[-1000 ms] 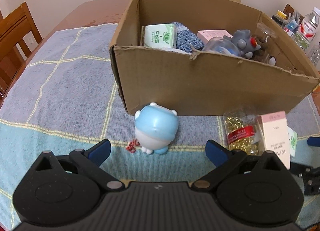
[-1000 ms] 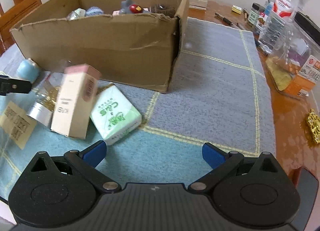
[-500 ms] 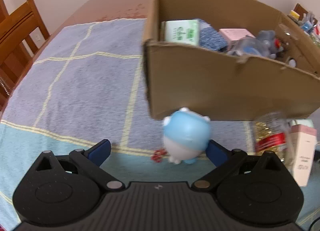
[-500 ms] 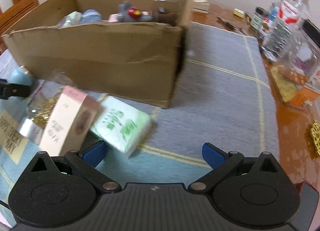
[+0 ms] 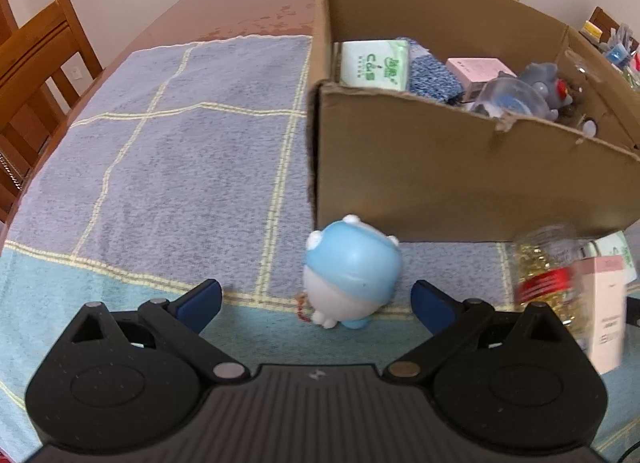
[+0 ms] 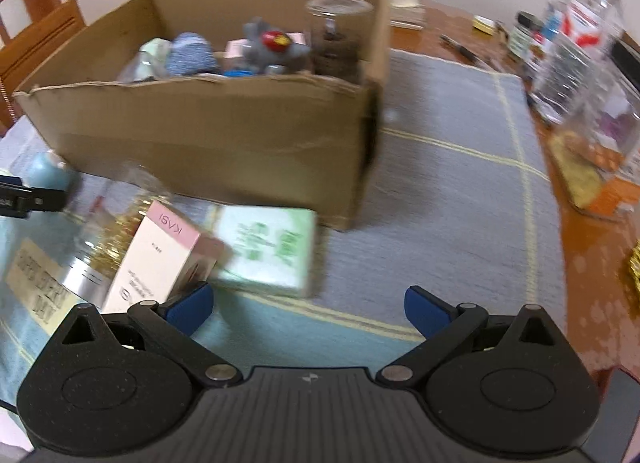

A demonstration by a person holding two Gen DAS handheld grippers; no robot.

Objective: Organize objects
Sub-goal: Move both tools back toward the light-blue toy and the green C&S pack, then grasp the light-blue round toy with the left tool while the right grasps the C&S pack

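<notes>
A blue and white round toy (image 5: 352, 271) lies on the cloth just in front of my open left gripper (image 5: 316, 299), between its fingers. A cardboard box (image 5: 460, 179) behind it holds a green tissue pack, a pink box, a grey plush and more. My right gripper (image 6: 308, 305) is open and empty, just short of a green tissue pack (image 6: 268, 251) and a pink-topped carton (image 6: 156, 259). A clear jar of gold pieces (image 6: 104, 239) lies left of the carton. The box shows in the right view too (image 6: 224, 151).
A blue checked cloth (image 5: 180, 151) covers the wooden table. Wooden chairs (image 5: 36, 75) stand at the left and behind. Water bottles (image 6: 576, 31) and a clear food container (image 6: 600, 151) stand at the right table edge. A printed card (image 6: 36, 287) lies at the left.
My left gripper has swung left, so the toy and box sit further right. My right gripper has moved closer to the tissue pack and carton. Both stay open.
</notes>
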